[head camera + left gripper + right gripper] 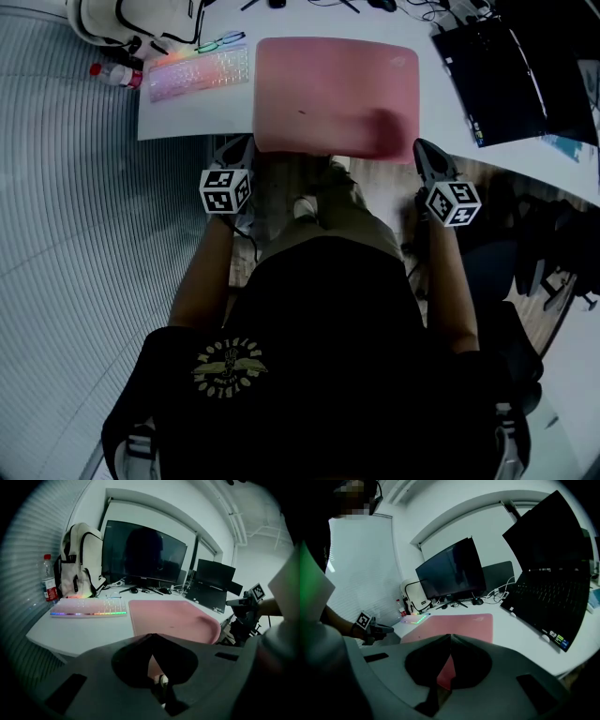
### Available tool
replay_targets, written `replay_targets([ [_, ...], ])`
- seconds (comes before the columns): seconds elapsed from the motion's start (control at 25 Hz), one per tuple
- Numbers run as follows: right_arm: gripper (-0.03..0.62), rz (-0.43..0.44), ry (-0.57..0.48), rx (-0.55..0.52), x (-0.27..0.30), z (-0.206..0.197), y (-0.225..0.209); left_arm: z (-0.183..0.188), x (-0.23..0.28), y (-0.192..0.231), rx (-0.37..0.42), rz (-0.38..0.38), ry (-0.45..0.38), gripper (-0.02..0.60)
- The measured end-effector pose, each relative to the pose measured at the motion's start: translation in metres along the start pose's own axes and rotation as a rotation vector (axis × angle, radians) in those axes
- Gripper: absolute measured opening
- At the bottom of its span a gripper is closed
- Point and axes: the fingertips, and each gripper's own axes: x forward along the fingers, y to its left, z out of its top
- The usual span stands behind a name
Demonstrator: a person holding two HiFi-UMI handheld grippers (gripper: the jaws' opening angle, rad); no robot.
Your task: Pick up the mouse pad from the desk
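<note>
In the head view, the pink mouse pad (pixel 328 89) is lying flat at the upper centre on the white desk (pixel 187 117), its near edge seeming to overhang the desk's front. The left gripper (pixel 236 150) and right gripper (pixel 424 150) are hanging just below its two near corners, apart from it. In the left gripper view, the jaws are sitting clenched on nothing, the pad showing above them at centre right, beside the lit keyboard (pixel 89 607). In the right gripper view, the jaws are likewise pressing together empty. To lift well, one claw should be opening and sliding over that overhanging edge before pinching. The bottle (pixel 48 581) and backpack (pixel 82 559) at the left are hiding their contents.
</note>
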Motion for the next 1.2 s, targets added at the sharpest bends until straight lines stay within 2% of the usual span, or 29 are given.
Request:
replay_targets([
  [0.16, 0.014, -0.027, 0.074, 0.017, 0.0, -0.033, -0.022, -0.026, 0.016, -0.002, -0.021, -0.018, 0.062, 0.008],
  [0.32, 0.096, -0.03, 0.143, 0.072, -0.001, -0.065, -0.038, -0.047, 0.029, -0.003, -0.052, -0.043, 0.125, 0.017],
  [0.44, 0.147, -0.018, 0.193, 0.101, 0.0, -0.086, -0.047, -0.057, 0.036, -0.007, -0.072, -0.074, 0.154, 0.113],
  [0.56, 0.216, 0.002, 0.235, 0.13, 0.003, -0.105, -0.055, -0.064, 0.044, -0.01, -0.08, -0.099, 0.166, 0.16],
  [0.68, 0.248, 0.031, 0.284, 0.146, 0.008, -0.121, -0.06, -0.07, 0.053, -0.009, -0.088, -0.111, 0.183, 0.206],
  [0.92, 0.265, 0.069, 0.345, 0.159, 0.027, -0.137, -0.069, -0.076, 0.068, -0.006, -0.117, -0.126, 0.224, 0.269],
  [1.2, 0.265, 0.151, 0.386, 0.138, 0.046, -0.148, -0.058, -0.08, 0.089, -0.015, -0.134, -0.196, 0.25, 0.291],
])
